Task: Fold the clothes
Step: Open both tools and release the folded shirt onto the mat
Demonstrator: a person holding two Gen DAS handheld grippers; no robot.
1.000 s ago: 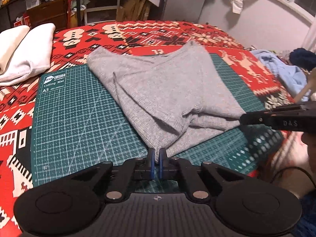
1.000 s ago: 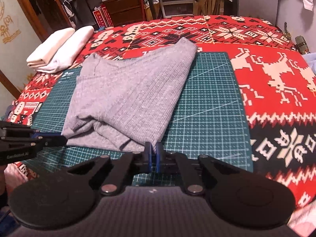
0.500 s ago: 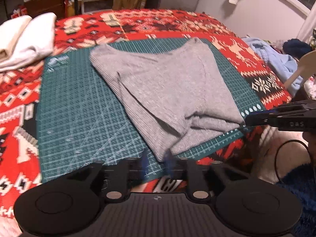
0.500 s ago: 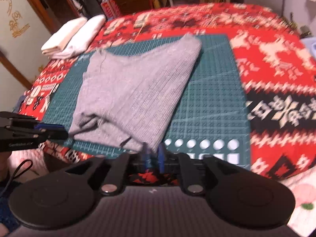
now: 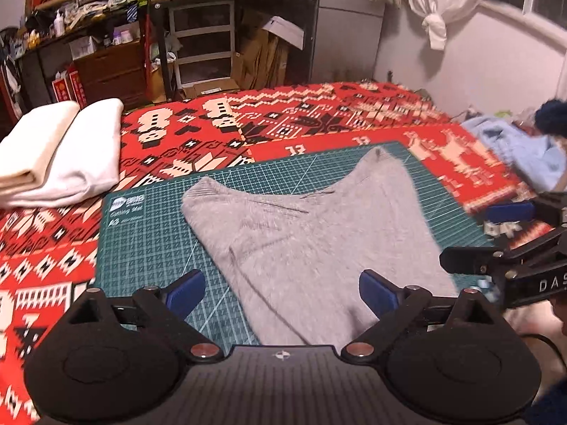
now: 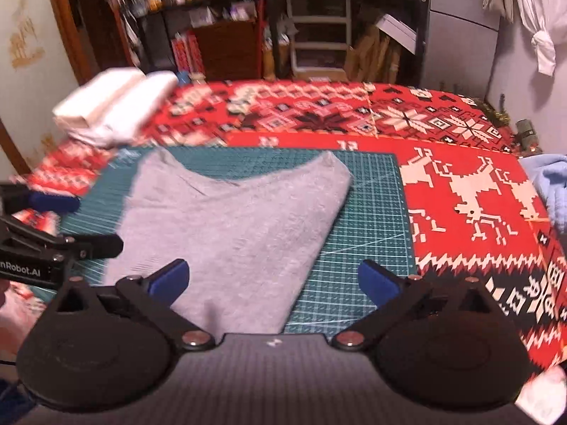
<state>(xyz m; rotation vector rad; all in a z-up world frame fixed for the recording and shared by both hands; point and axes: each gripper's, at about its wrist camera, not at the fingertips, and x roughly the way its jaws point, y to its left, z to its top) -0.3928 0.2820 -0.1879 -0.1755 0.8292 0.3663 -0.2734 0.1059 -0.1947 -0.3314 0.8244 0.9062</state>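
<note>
Your left gripper [image 5: 281, 292] and right gripper [image 6: 273, 283] gape wide, empty, above the grey garment [image 5: 312, 244] at the cutting mat's [image 5: 141, 244] near edge, ready to re-grip.

1. I count one grey garment [image 5: 319, 244], folded, lying on the mat.
2. One green cutting mat [image 5: 149, 233] under it.
3. One red patterned blanket [image 5: 283, 113] covering the bed.
4. Two folded white towels [image 5: 60, 152], side by side at the far left of the bed.
5. One pale blue cloth [image 5: 524, 148] bunched at the right edge of the bed.
6. Two grippers: left gripper [image 5: 281, 292] and right gripper [image 6: 273, 281].
7. Four blue-padded fingers [image 5: 186, 292] in all, two per gripper, each pair spread wide.
</note>
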